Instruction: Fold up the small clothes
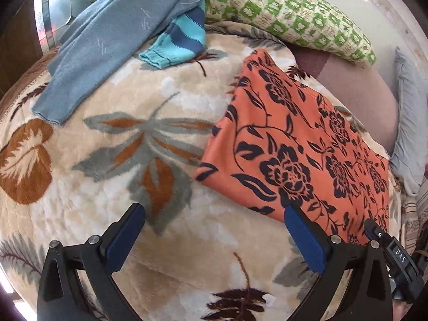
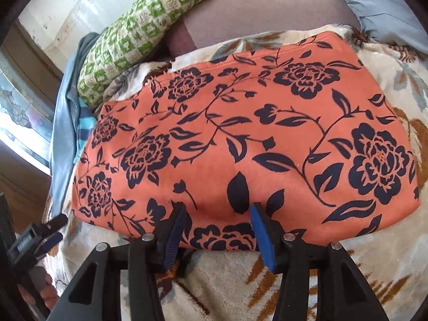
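Observation:
An orange garment with a dark flower print (image 2: 240, 139) lies folded flat on the cream leaf-pattern blanket (image 1: 112, 176); it also shows at the right of the left wrist view (image 1: 294, 147). My right gripper (image 2: 218, 210) is open, its fingertips over the garment's near edge, and grips nothing. My left gripper (image 1: 214, 208) is wide open and empty above the blanket, just left of the garment's near corner. The left gripper also shows at the left edge of the right wrist view (image 2: 53, 227). A grey-blue garment (image 1: 107, 40) and a blue striped one (image 1: 176, 42) lie heaped at the back.
A green-and-cream checked pillow (image 1: 289, 13) lies behind the orange garment. A mauve cushion or mattress (image 1: 355, 91) and pale blue cloth (image 1: 409, 123) lie to the right. A window (image 2: 18, 107) and wooden frame stand at the bed's far side.

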